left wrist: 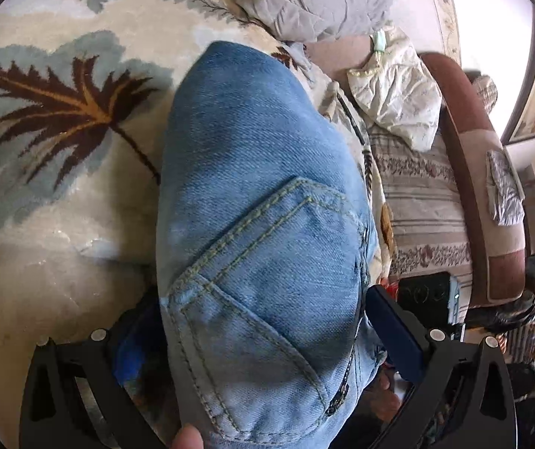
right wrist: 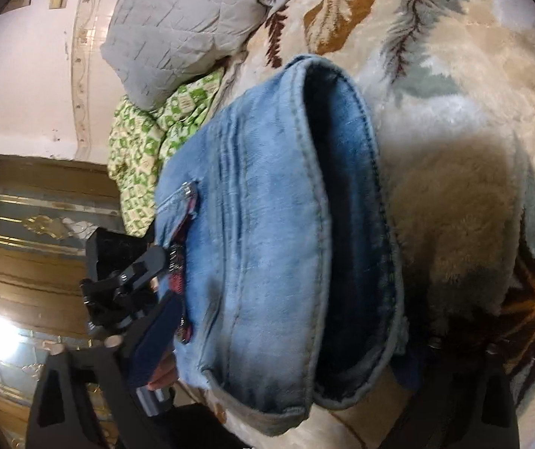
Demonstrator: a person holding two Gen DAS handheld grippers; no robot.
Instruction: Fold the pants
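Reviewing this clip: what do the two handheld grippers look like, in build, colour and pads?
Both look alike. The left gripper has black angular finger arms with triangular cut-outs and silver round pivot pins; its pads are dark navy blocks. The right gripper shows the same black arms, silver pins and navy pad. No cables or markings show. No sleeve is visible.

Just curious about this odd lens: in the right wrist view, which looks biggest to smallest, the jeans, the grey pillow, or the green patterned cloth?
1. Jeans, though nearness to the camera inflates them.
2. Grey pillow.
3. Green patterned cloth, partly hidden.
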